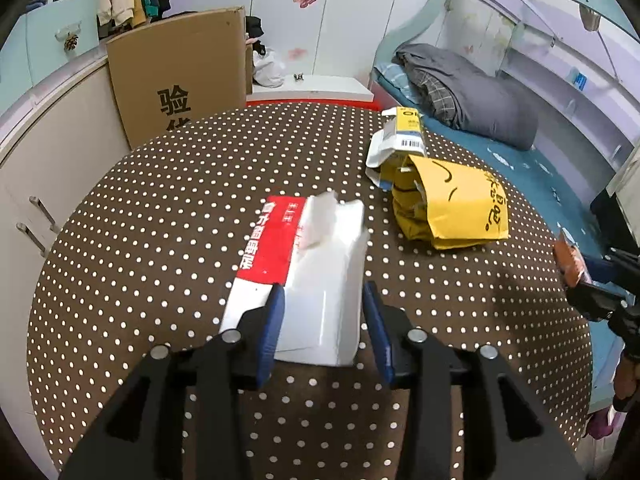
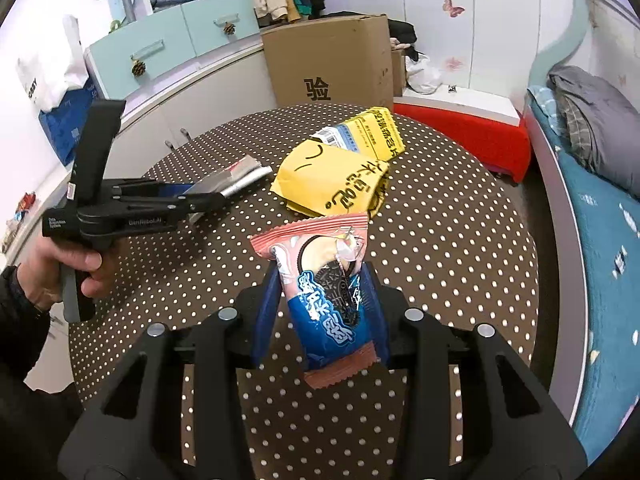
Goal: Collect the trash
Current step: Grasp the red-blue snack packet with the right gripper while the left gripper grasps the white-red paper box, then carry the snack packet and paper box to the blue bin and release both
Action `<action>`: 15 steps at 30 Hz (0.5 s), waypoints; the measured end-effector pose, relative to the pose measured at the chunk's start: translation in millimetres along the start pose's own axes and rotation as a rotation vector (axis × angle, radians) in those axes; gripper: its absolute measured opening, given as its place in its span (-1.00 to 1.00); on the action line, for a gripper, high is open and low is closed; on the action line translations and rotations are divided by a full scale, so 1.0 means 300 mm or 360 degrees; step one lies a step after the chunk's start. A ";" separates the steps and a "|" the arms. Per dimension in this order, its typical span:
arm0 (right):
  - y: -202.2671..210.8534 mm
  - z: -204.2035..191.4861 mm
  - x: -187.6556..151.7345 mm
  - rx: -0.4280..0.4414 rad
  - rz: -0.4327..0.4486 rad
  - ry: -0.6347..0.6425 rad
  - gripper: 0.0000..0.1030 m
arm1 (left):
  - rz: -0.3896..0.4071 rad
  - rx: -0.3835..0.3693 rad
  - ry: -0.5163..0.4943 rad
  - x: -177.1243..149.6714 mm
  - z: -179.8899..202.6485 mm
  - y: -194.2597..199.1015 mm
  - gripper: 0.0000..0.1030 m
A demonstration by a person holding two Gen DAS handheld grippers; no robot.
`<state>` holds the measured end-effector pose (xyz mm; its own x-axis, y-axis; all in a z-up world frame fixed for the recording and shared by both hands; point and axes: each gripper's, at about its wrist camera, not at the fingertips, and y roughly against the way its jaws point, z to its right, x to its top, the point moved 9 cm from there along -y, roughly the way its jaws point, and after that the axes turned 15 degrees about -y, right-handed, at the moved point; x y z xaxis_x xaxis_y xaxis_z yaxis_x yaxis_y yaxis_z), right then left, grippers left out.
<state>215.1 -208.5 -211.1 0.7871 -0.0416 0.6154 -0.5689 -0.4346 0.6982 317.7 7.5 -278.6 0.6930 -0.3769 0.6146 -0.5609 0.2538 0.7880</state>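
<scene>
Clamping a cookie wrapper above the dotted table, the right gripper holds it upright; the left gripper, part-open, straddles a white mailer; yellow bag lies beyond.

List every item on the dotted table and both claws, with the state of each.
Left claw: straddling the white tissue pack, which lies flat, tissue poking out.
Right claw: shut on the cookie wrapper, lifted off the table.
Yellow paper bag: crumpled, lying on its side.
Yellow carton: torn open, lying flat.
</scene>
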 end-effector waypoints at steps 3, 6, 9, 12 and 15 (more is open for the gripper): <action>-0.007 0.010 -0.006 -0.0014 -0.0004 -0.0020 -0.23 | 0.0000 0.0012 -0.0040 0.007 -0.002 0.006 -0.41; -0.012 0.020 0.001 -0.0020 0.0002 -0.0039 -0.23 | 0.0036 0.0008 -0.0038 0.040 0.005 0.025 -0.67; -0.006 0.034 0.009 -0.0019 0.0015 -0.0052 -0.23 | 0.0088 -0.0004 -0.0019 0.074 0.003 0.057 -0.78; 0.002 0.045 0.015 -0.0026 0.0030 -0.0058 -0.23 | 0.0125 -0.0033 0.0023 0.093 0.004 0.076 -0.84; 0.022 0.061 0.031 -0.0032 0.0057 -0.0066 -0.23 | 0.0166 -0.0060 0.0064 0.111 0.012 0.102 -0.89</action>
<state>223.1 -228.3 -207.3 0.7751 -0.0941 0.6248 -0.6012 -0.4141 0.6834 322.0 -0.5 -234.2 0.6497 -0.3108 0.6937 -0.6142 0.3232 0.7200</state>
